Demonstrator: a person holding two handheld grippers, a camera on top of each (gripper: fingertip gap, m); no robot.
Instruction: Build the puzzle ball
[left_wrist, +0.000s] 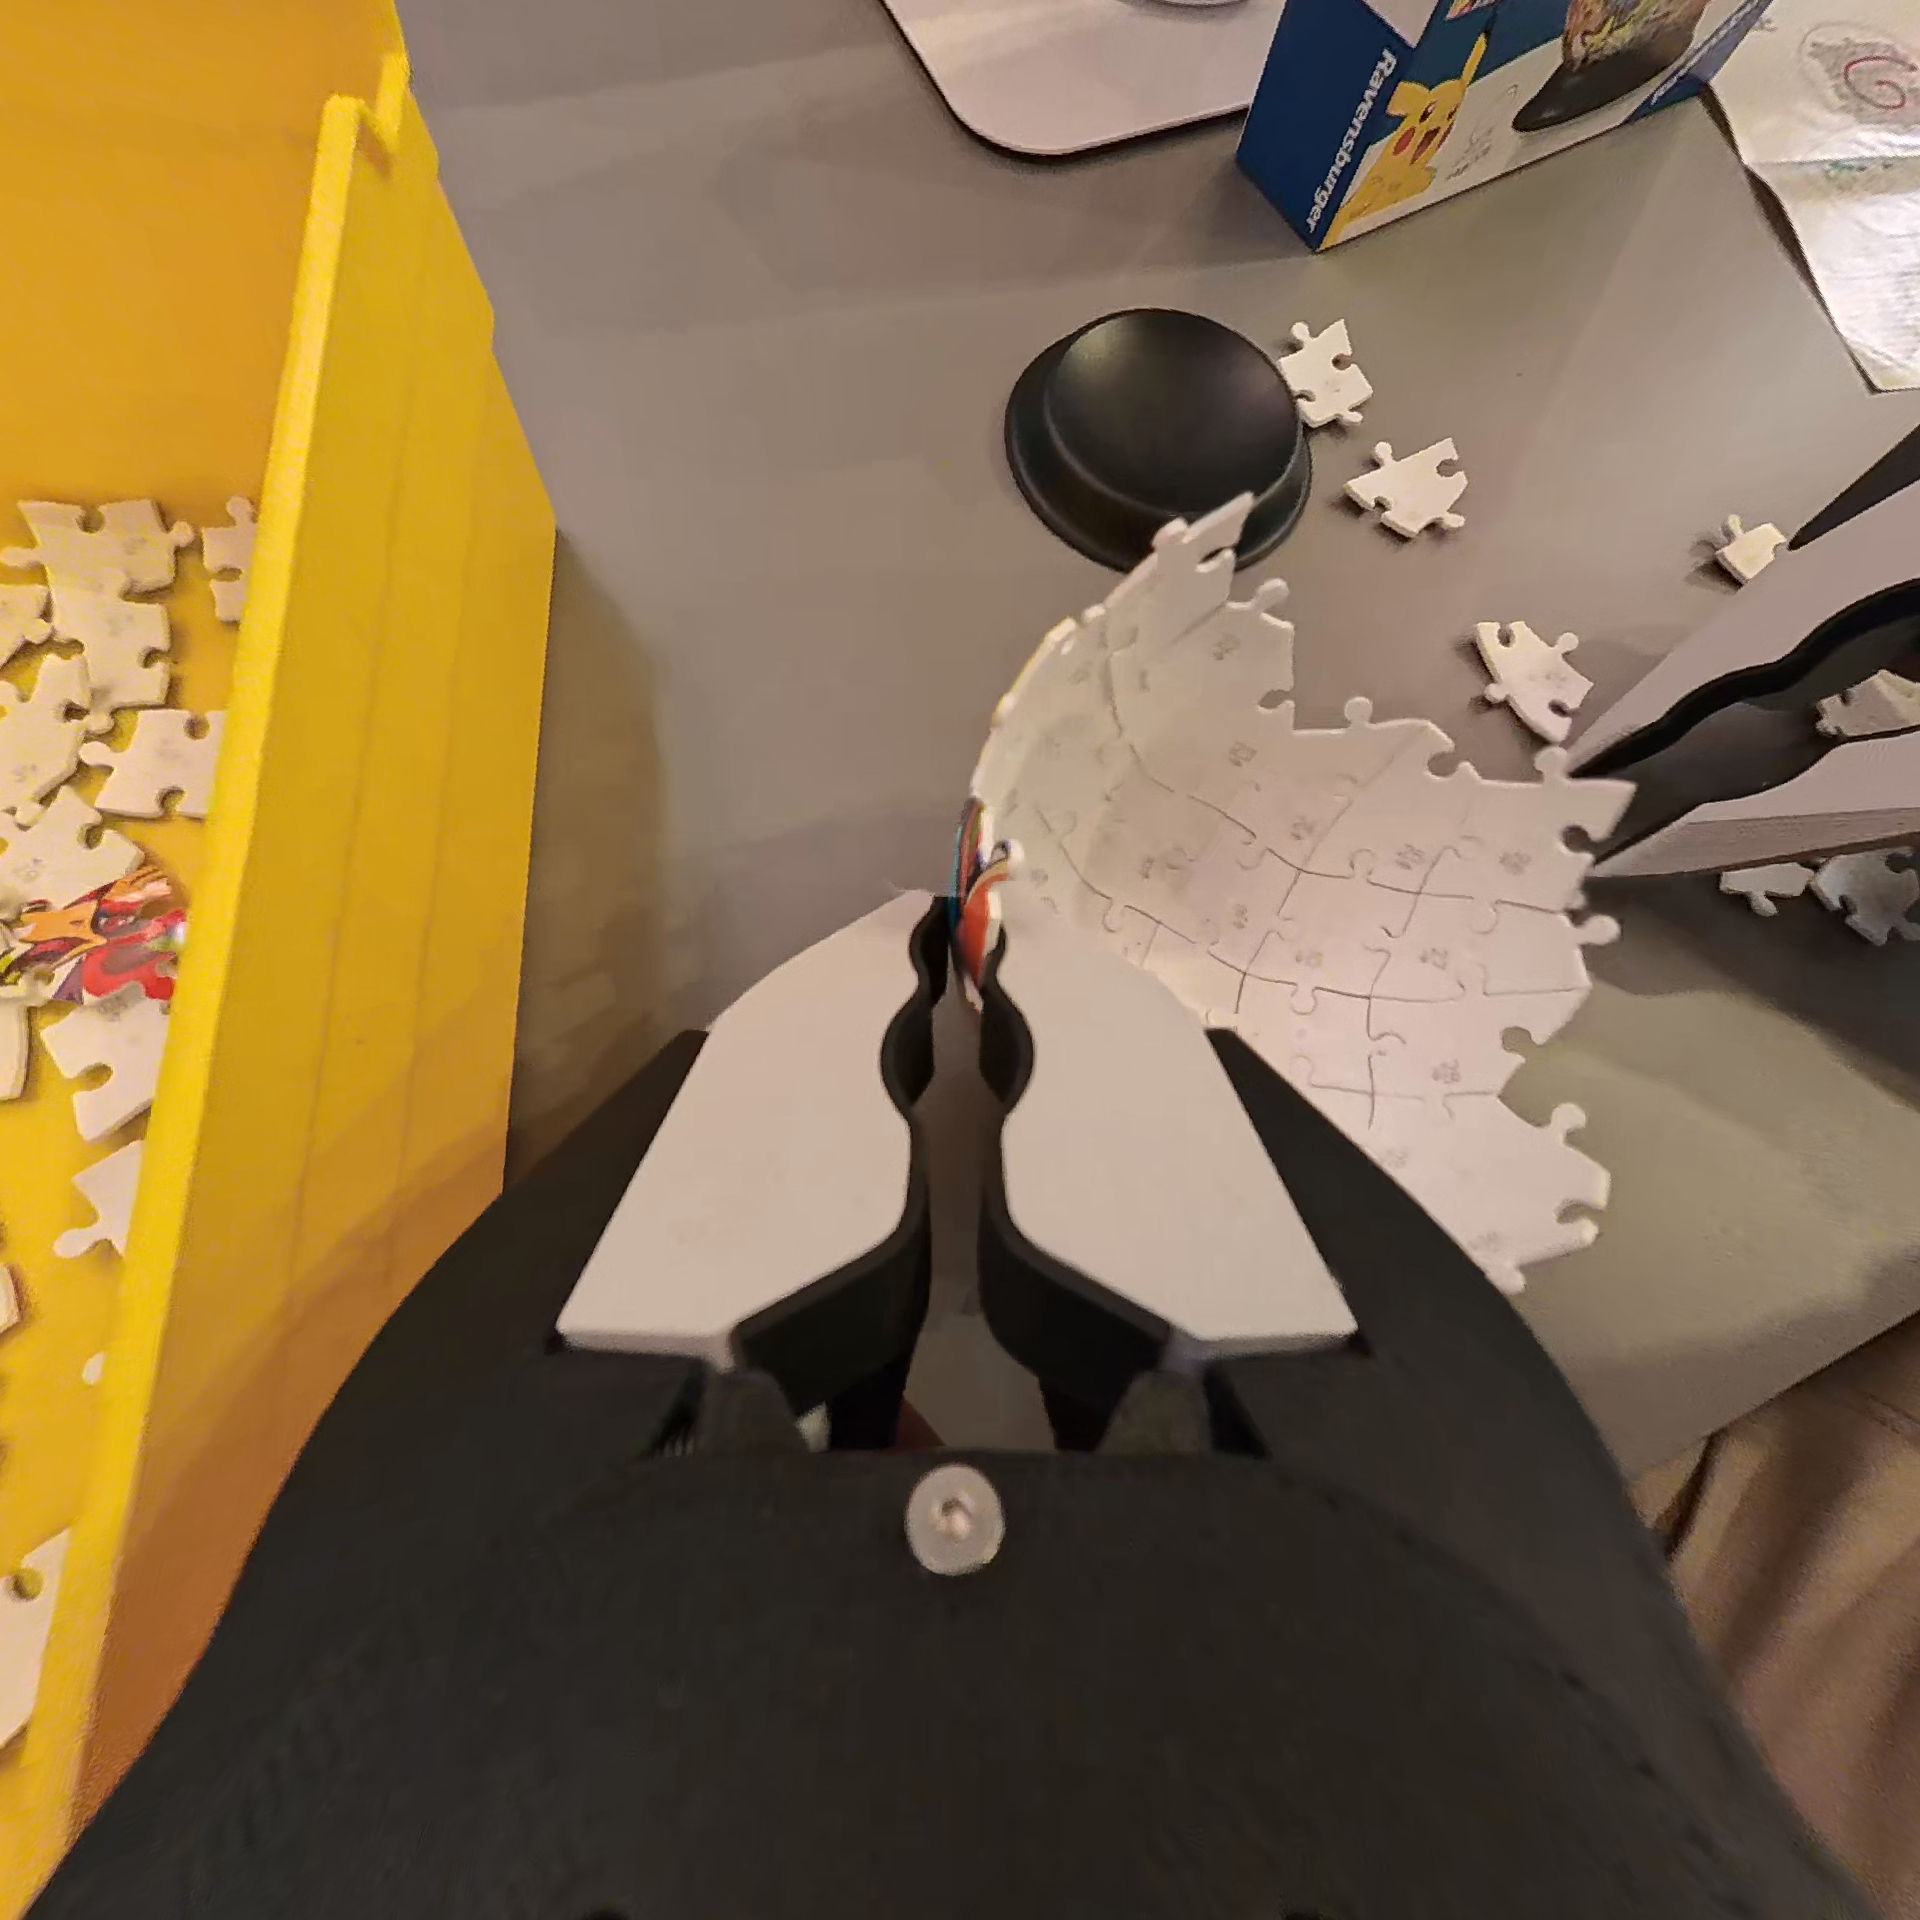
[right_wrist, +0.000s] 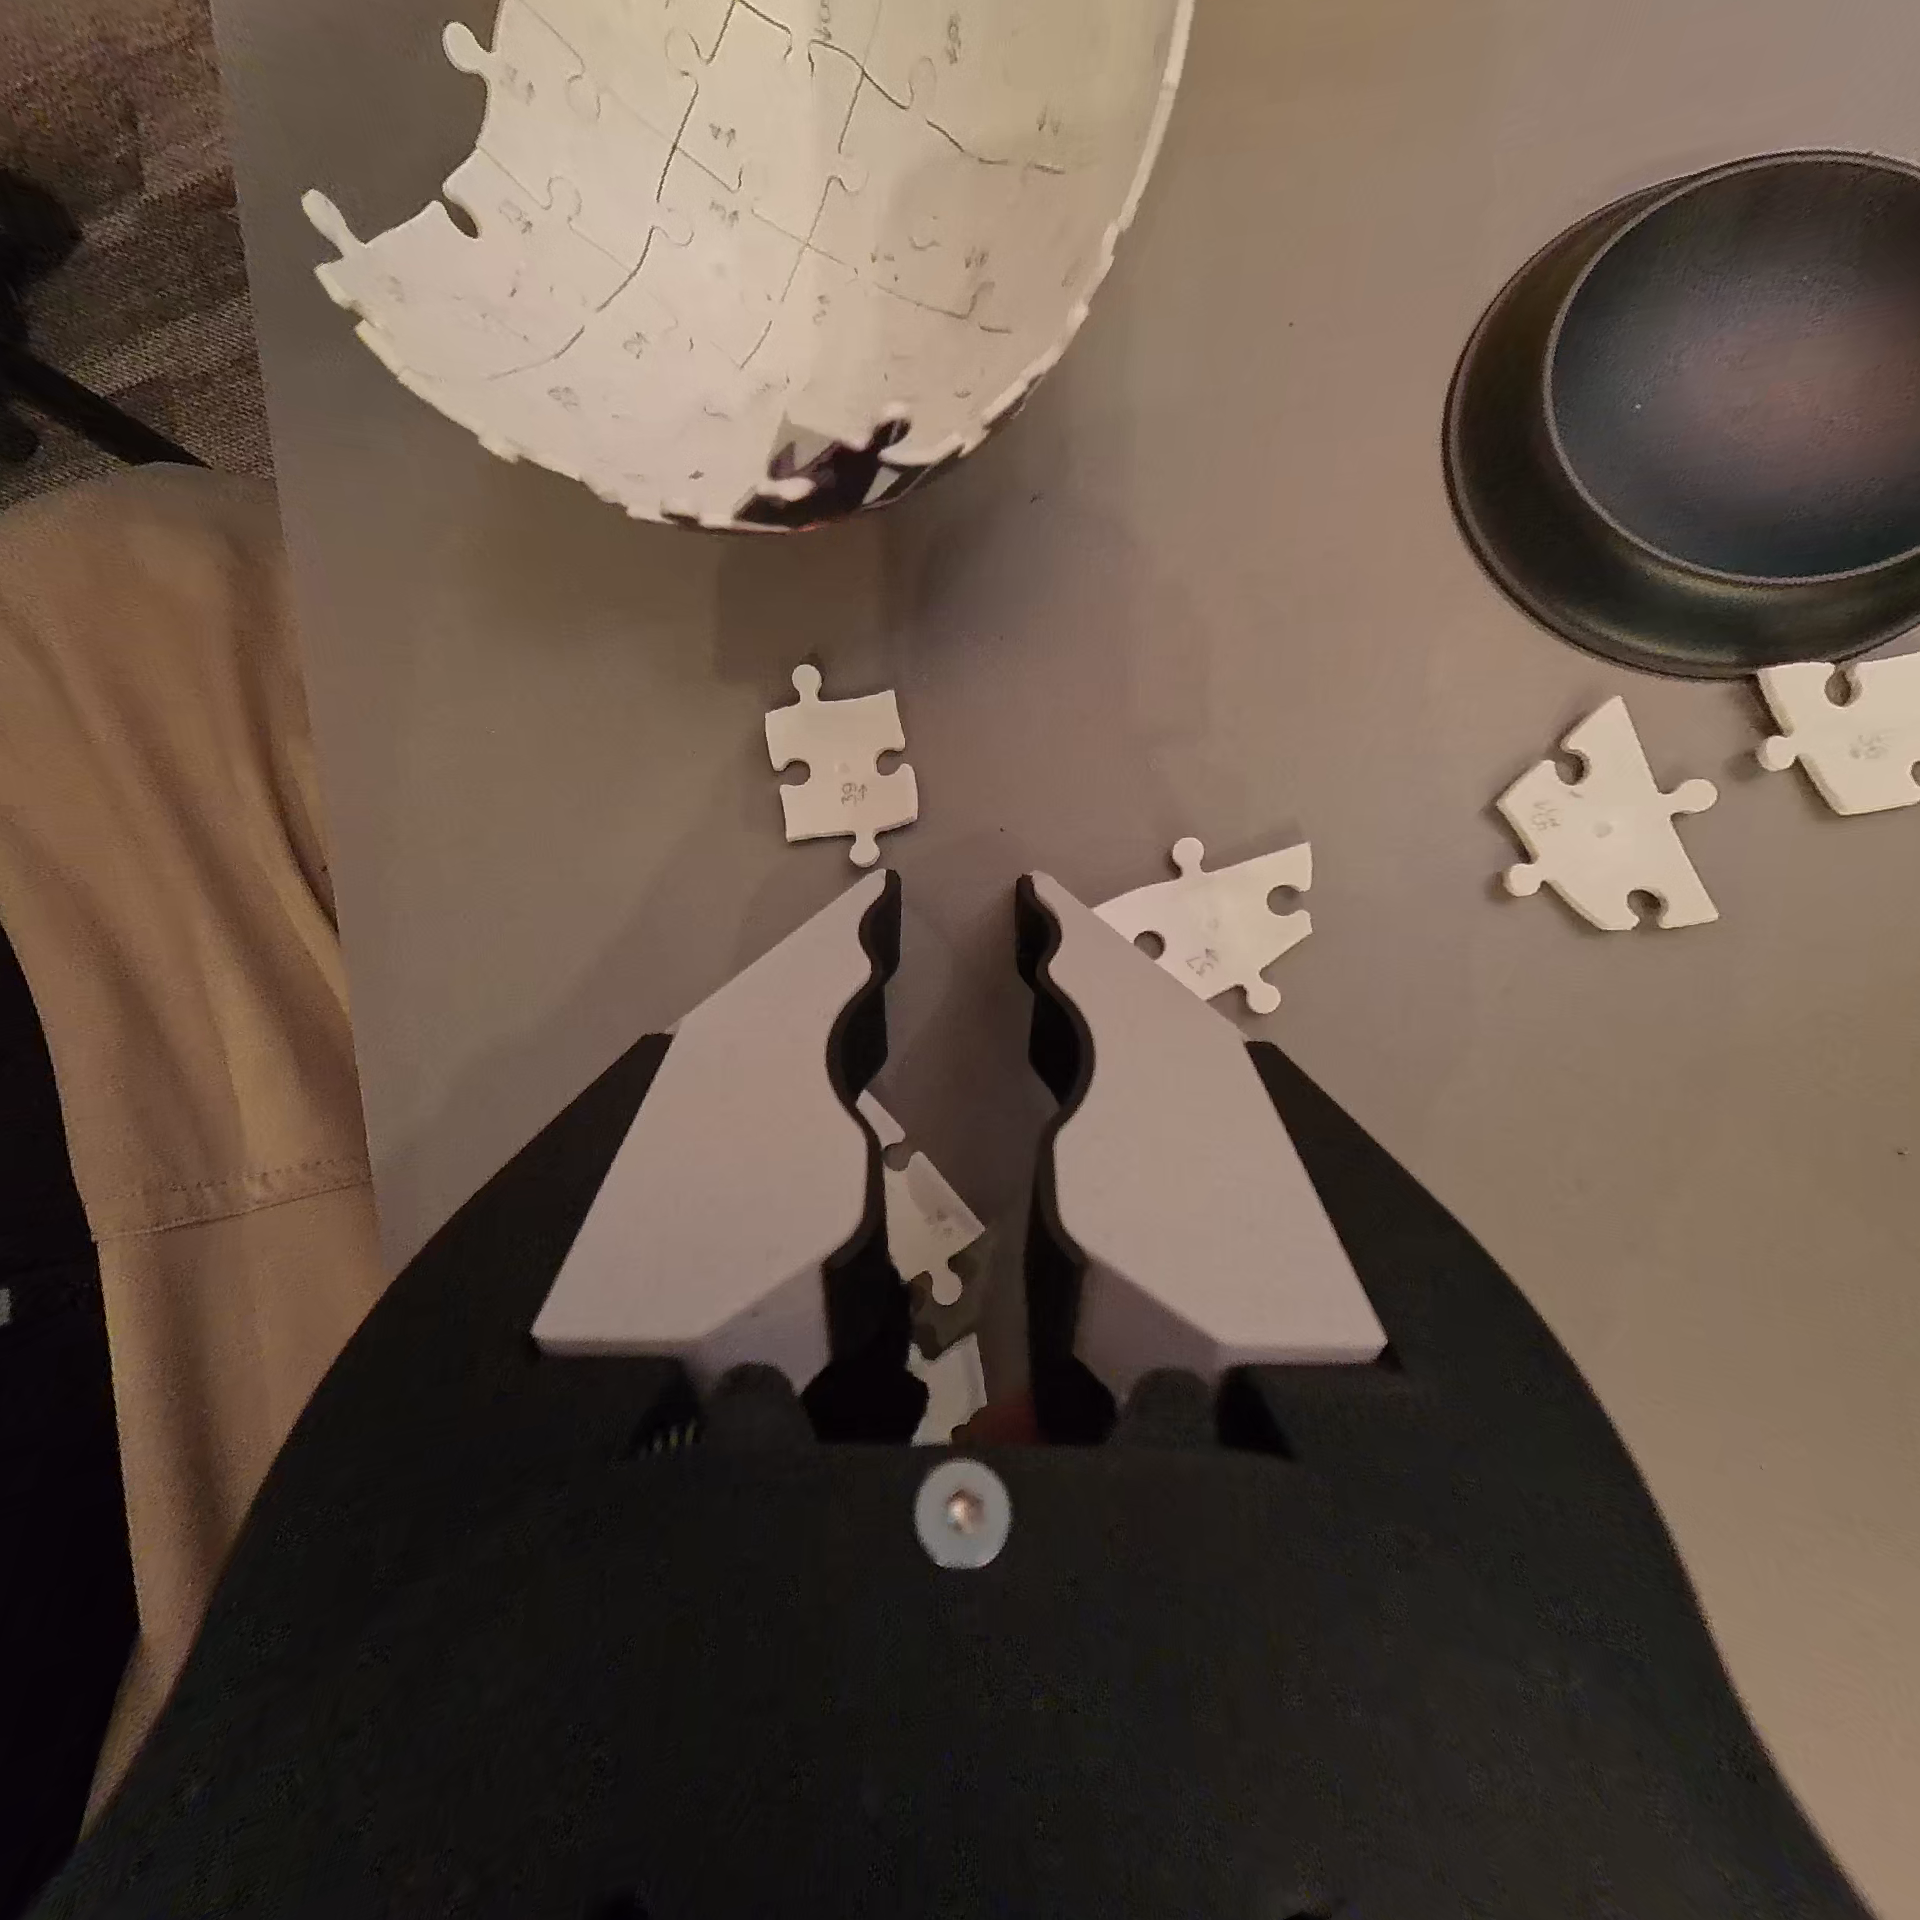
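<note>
The half-built puzzle ball shell (left_wrist: 1299, 883) shows its white numbered inner side; it also shows in the right wrist view (right_wrist: 769, 249). My left gripper (left_wrist: 966, 935) is shut on the shell's left rim, where a strip of the coloured outer face shows between the tips. My right gripper (right_wrist: 958, 894) is open and empty, hovering over the grey table short of the shell. A loose white piece (right_wrist: 844, 769) lies just ahead of its left tip. Another piece (right_wrist: 1216, 925) lies beside its right finger. The right gripper also shows in the left wrist view (left_wrist: 1590, 816) by the shell's right edge.
A black round stand (left_wrist: 1153, 436) sits behind the shell, with loose pieces (left_wrist: 1408, 488) beside it. A yellow box (left_wrist: 343, 727) holding several pieces stands at the left. The blue puzzle carton (left_wrist: 1455, 114) and a paper sheet (left_wrist: 1849, 187) lie at the back. Beige cloth (right_wrist: 156, 831) borders the table edge. The gap from one gripper's tips to the other's is roughly 20 centimeters.
</note>
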